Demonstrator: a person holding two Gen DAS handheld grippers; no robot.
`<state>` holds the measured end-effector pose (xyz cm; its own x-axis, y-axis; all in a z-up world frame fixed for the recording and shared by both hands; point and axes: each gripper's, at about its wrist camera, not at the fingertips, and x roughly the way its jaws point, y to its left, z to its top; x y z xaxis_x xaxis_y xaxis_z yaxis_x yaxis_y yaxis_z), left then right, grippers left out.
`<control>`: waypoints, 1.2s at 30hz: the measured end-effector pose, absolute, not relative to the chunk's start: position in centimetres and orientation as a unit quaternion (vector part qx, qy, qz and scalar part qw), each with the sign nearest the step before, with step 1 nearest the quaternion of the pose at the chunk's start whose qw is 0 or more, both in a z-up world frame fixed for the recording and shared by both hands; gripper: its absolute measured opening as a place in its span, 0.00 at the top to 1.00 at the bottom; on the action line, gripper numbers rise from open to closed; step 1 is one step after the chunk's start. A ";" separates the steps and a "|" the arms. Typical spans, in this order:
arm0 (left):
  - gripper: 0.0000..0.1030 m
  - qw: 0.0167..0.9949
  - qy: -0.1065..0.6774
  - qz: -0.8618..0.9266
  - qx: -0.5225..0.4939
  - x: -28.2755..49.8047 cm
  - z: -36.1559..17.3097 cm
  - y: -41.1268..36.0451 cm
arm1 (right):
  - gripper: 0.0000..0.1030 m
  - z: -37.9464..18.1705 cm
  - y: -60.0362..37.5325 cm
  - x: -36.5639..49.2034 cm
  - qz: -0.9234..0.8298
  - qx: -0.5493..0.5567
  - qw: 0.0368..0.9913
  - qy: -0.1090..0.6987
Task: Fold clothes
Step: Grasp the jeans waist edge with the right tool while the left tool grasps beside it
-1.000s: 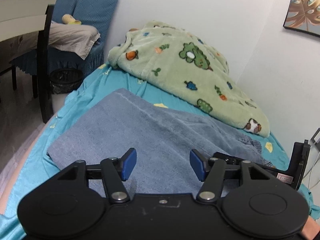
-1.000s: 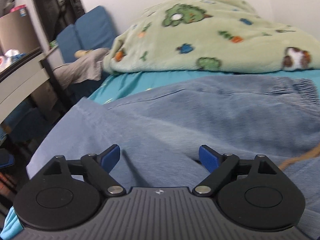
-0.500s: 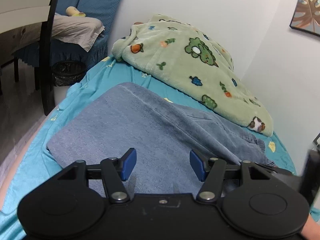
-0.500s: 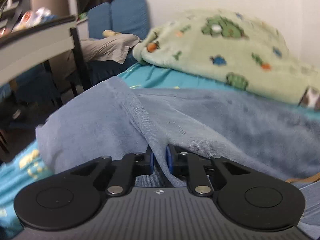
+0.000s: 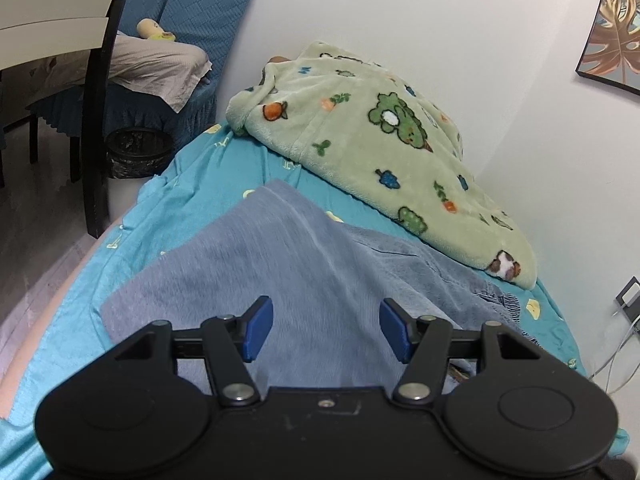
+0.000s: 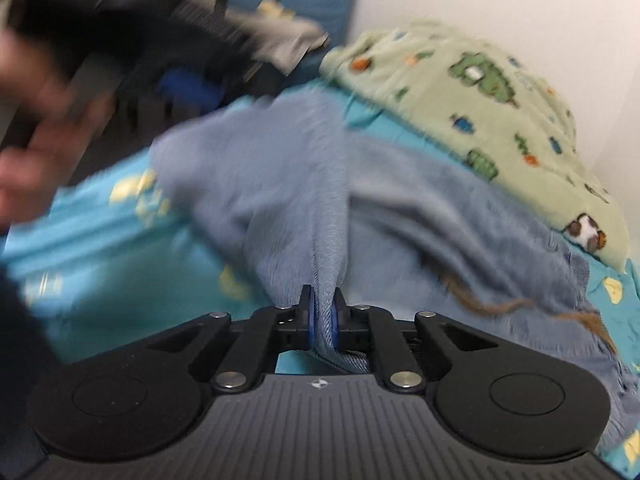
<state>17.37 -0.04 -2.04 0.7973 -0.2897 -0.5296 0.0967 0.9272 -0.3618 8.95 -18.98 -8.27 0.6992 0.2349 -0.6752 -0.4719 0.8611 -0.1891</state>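
On the bed [image 5: 192, 196], blue trousers [image 6: 280, 184] are being pinched by the right gripper [image 6: 321, 316] for folding (left gripper [image 5: 326, 334] being held apart above).

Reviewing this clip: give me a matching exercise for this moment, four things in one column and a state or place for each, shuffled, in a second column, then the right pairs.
Things:
1. left tongs
2. right tongs
3. green blanket
4. framed leaf picture

States or places:
A. shut on a pinch of fabric
B. hanging on the wall
C. open, nothing between the pads
D. heaped on the bed against the wall

Pairs: 1-C, 2-A, 3-D, 4-B. The fabric in the right tongs belongs to the blue-grey pants, which lie on the turquoise sheet.
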 end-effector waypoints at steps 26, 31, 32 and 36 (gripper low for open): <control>0.46 0.944 0.299 -0.086 -0.108 17.3 -3.2 -1.5 | 0.97 -10.2 -16.7 10.4 0.265 -0.093 0.930 0.237; 0.45 0.950 0.298 -0.080 -0.058 17.1 -3.3 -3.0 | 0.97 -9.8 -14.5 8.3 0.340 -0.149 0.900 0.227; 0.45 0.949 0.301 -0.077 -0.049 17.3 -3.4 -3.3 | 0.97 -10.1 -14.3 8.2 0.349 -0.158 0.893 0.236; 0.45 0.944 0.323 -0.069 -0.013 19.0 -4.4 -4.8 | 0.97 -11.1 -13.1 7.5 0.366 -0.208 0.874 0.244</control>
